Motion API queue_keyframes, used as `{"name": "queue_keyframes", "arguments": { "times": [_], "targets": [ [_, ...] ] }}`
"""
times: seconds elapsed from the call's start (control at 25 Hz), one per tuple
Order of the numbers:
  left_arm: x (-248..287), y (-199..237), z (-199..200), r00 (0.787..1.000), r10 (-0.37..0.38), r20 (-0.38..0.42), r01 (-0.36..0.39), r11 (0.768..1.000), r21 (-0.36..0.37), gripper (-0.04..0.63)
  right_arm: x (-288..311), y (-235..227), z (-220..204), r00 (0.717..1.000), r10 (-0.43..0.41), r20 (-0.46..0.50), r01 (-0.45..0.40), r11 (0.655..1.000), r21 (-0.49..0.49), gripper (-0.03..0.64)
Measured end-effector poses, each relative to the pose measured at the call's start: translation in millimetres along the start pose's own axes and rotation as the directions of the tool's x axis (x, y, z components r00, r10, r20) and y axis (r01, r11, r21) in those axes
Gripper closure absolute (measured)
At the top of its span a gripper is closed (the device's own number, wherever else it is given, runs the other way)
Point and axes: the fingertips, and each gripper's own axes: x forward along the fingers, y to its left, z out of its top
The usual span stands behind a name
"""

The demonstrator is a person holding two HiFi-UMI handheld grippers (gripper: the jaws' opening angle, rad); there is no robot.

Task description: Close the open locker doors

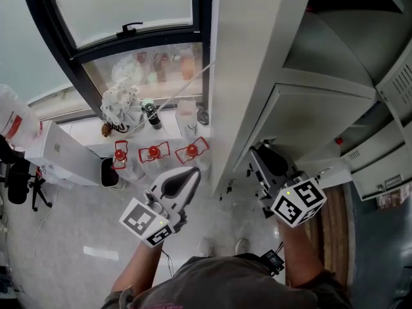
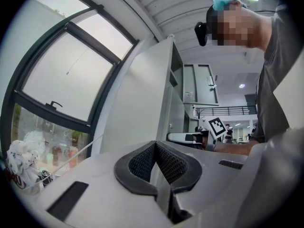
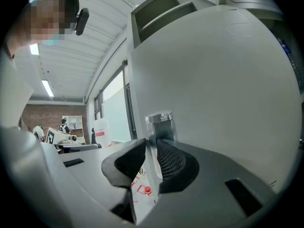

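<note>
At 11 o'clock in the head view stands a dark-framed window (image 1: 122,5), with red-capped water bottles (image 1: 154,153) on the floor below it. The left gripper (image 1: 192,172) hangs at 7 o'clock, pointing level, its jaws pressed together tip to tip with nothing between them. At 5 o'clock the right gripper (image 1: 259,153) meets the free edge of the open grey locker door (image 1: 309,118), which stands out from the locker (image 1: 341,44) at 2 o'clock. Its jaws are narrow, clamped over that edge just below a shiny latch plate (image 3: 159,119).
</note>
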Motion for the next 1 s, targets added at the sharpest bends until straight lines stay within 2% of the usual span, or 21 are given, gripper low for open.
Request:
{"name": "queue_keyframes", "arguments": {
  "times": [1.0],
  "targets": [
    [-1,3,-1,1.0,0.016,-0.004,-0.016,1.0,-0.005,0.586,11,-7,2,0.999,-0.042,0.022,0.042,0.999,-0.017,0.549]
  ]
}}
